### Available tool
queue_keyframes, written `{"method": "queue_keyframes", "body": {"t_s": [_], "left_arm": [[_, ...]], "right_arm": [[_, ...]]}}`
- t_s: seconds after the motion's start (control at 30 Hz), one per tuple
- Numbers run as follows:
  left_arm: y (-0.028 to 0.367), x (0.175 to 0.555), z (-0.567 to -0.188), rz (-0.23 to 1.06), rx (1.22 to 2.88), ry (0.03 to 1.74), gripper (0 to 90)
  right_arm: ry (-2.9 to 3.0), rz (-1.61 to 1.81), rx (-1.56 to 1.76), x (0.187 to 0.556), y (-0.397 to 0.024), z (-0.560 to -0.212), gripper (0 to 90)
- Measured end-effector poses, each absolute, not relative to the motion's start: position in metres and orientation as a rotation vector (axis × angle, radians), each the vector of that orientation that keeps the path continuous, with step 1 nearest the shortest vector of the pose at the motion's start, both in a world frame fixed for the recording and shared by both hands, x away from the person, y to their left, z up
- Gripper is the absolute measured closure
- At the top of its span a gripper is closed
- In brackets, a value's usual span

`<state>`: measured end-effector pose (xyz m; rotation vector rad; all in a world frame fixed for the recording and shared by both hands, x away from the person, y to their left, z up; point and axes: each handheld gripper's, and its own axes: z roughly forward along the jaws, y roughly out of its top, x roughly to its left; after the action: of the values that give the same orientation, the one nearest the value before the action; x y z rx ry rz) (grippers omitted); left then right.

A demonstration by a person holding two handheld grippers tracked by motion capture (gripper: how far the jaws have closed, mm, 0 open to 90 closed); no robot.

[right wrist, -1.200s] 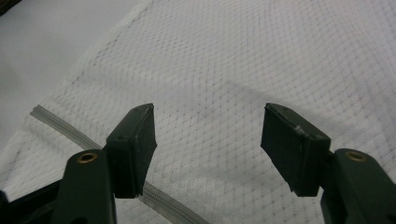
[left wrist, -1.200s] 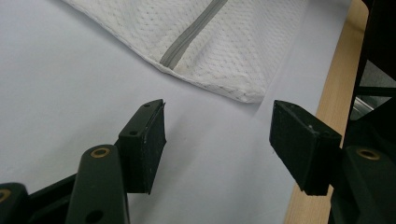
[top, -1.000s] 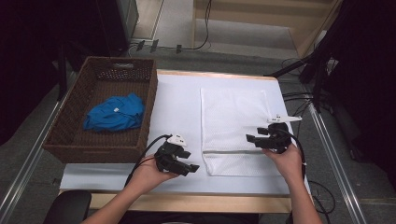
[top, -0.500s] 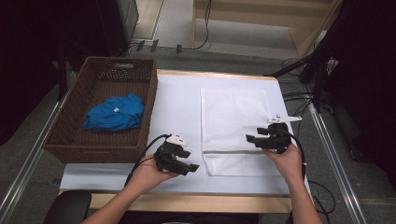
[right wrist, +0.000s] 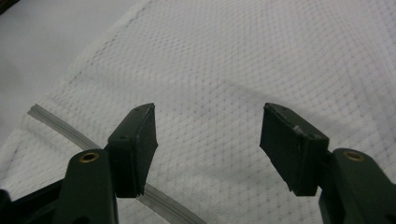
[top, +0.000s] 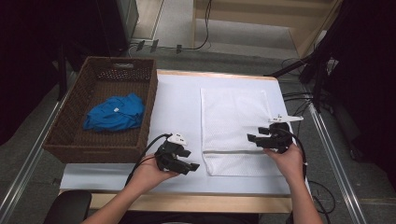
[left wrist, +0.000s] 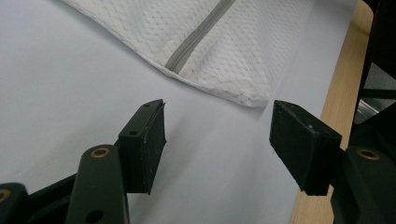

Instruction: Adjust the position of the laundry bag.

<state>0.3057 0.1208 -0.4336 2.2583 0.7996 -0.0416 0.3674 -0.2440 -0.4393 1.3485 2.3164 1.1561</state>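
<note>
My left gripper (top: 187, 164) hovers low beside the mesh bag (top: 233, 116), jaws wide; my right gripper (top: 254, 139) over it, jaws wide, empty.

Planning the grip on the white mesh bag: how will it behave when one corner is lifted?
The mesh bag lies flat and thin on the table, so it would likely drape limply. Its open weave looks light. The zipper strip is probably the firmest place to pinch.
</note>
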Motion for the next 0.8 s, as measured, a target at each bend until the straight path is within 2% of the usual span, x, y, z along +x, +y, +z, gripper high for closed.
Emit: {"method": "queue_keyframes", "body": {"t_s": [0.23, 0.37, 0.8], "left_arm": [[0.106, 0.304, -0.437, -0.025, 2.278, 0.813, 35.9], [0.102, 0.313, -0.436, -0.057, 2.244, 0.853, 36.1], [0.08, 0.341, -0.433, 0.026, 2.274, 0.869, 38.3]], "right_arm": [[2.273, 1.141, 1.374, 0.369, -0.258, -0.435, 39.1], [2.256, 1.131, 1.39, 0.371, -0.266, -0.435, 40.0], [2.192, 1.062, 1.439, 0.387, -0.286, -0.437, 42.6]]}}
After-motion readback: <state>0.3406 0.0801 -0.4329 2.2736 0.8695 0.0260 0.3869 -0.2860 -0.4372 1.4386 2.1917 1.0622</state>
